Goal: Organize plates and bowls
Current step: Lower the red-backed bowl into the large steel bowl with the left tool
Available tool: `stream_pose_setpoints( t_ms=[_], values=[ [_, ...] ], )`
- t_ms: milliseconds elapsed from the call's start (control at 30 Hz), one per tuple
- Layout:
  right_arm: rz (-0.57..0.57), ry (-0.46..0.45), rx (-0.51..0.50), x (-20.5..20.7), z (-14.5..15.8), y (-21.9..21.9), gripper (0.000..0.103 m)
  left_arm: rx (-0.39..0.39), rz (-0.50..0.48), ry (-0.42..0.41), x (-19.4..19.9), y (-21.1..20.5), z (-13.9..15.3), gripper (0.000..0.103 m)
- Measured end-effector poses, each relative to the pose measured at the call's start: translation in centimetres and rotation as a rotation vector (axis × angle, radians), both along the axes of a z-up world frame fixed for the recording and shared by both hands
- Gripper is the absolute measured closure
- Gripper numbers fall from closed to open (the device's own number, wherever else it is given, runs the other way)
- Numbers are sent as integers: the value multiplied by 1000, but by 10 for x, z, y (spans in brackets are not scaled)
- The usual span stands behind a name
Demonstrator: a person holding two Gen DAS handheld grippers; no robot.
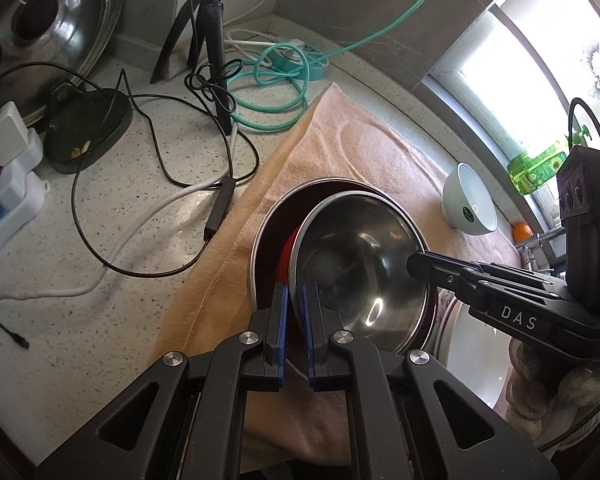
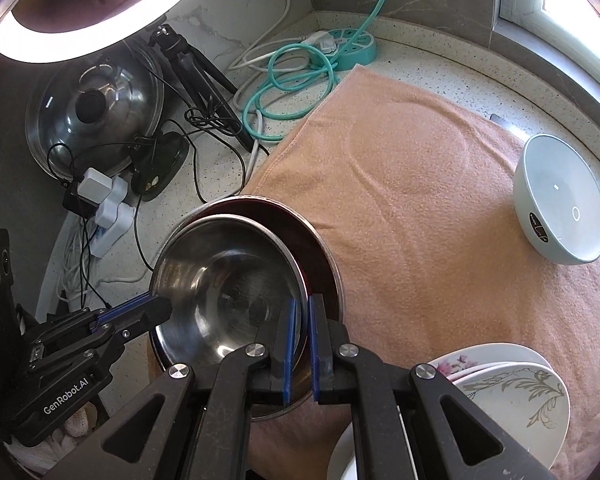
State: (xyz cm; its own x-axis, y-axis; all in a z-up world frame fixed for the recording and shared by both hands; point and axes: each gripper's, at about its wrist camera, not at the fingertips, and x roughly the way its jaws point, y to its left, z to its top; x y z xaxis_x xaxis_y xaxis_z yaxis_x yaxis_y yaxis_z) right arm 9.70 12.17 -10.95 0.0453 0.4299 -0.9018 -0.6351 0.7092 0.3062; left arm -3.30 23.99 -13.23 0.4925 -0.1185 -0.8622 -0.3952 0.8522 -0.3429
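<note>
Between my two claws, the left gripper [image 1: 295,300] and right gripper [image 2: 301,312] each pinch opposite rims of a shiny round steel bowl [image 1: 356,256]. It sits tilted inside a red-lined metal bowl [image 1: 272,232] on the peach towel [image 2: 420,208], with a pale ceramic bowl [image 2: 560,208] well apart.

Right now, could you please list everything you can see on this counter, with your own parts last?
steel bowl: 1, silver, gripped at both rims over the red bowl.
red bowl: 1, dark red, on the towel.
towel: 1, peach, on the counter.
pale bowl: 1, towel's right.
plates: stack, white floral, near right.
pot lid: 1, glass, far left.
power strip: 1, teal, back.
tripod: 1, black.
left gripper: shut on rim.
right gripper: shut on rim.
</note>
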Motion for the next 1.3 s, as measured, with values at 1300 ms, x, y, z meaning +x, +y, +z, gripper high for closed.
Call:
stream_pose_setpoints(
  t_ms=[1300],
  values=[
    [13, -30, 2, -4, 8, 1, 89, 45, -2, 5, 6, -2, -1, 94]
  ],
)
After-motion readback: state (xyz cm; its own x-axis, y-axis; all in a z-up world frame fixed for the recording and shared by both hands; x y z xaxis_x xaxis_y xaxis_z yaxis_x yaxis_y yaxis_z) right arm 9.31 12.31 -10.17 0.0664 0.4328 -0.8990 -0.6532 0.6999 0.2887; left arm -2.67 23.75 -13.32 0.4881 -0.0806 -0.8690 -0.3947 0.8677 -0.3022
